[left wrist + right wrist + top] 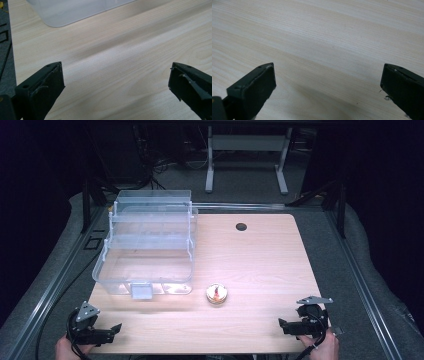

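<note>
Both grippers, left [102,332] and right [295,326], jaws spread and empty, at near worktop [260,270] corners; round tin [217,293] beside clear tiered organizer box [145,245].

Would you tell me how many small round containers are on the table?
1. The small round container sits on the table just right of the clear tiered box's near corner, between the two grippers; others could hide inside the box.

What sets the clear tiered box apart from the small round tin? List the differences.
The clear tiered box is large, see-through and stepped open in tiers; the small round tin is tiny, low and metallic. The box sits on the table's left, the tin near the middle front. Both rest on the table, untouched.
</note>
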Motion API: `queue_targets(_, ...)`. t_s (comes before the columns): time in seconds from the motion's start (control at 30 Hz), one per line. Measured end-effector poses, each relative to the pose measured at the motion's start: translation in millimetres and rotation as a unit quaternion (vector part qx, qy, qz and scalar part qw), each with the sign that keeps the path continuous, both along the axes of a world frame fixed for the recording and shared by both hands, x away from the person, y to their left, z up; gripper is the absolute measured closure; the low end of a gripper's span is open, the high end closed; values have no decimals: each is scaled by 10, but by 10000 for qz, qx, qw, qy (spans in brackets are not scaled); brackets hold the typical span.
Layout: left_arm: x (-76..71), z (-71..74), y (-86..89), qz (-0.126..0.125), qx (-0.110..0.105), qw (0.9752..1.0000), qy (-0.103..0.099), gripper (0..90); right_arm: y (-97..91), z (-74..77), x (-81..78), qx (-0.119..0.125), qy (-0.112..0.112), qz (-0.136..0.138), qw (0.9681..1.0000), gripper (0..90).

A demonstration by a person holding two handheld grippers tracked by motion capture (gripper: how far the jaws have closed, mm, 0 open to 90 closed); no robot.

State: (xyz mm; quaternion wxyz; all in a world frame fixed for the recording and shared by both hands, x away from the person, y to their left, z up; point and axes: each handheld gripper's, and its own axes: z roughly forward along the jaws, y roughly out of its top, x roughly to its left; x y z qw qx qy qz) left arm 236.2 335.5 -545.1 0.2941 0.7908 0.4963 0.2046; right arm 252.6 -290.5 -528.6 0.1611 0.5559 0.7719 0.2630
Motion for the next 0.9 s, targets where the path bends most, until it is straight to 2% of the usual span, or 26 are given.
queue_targets(0.2, -1, -7, -20, -23, 15, 10000, 77, 6, 59, 18, 20, 39, 20, 71, 10000, 0)
queue_targets(0.47, -19, -14, -19, -8, 34, 9999, 123, 2, 234, 61, 78, -66, 39, 241, 9997, 0)
queue_targets(0.63, -22, -20, -24, 8, 19, 9998, 182, 1, 388, 122, 132, -28, 15, 490, 9988, 0)
queue_targets(0.67, -21, -25, -31, 4, 17, 9998, 182, 1, 435, 137, 140, -115, 9, 496, 9987, 0)
queue_targets(0.9, -11, -34, -64, -51, 37, 9997, 221, 1, 726, 221, 235, -171, -3, 928, 9955, 0)
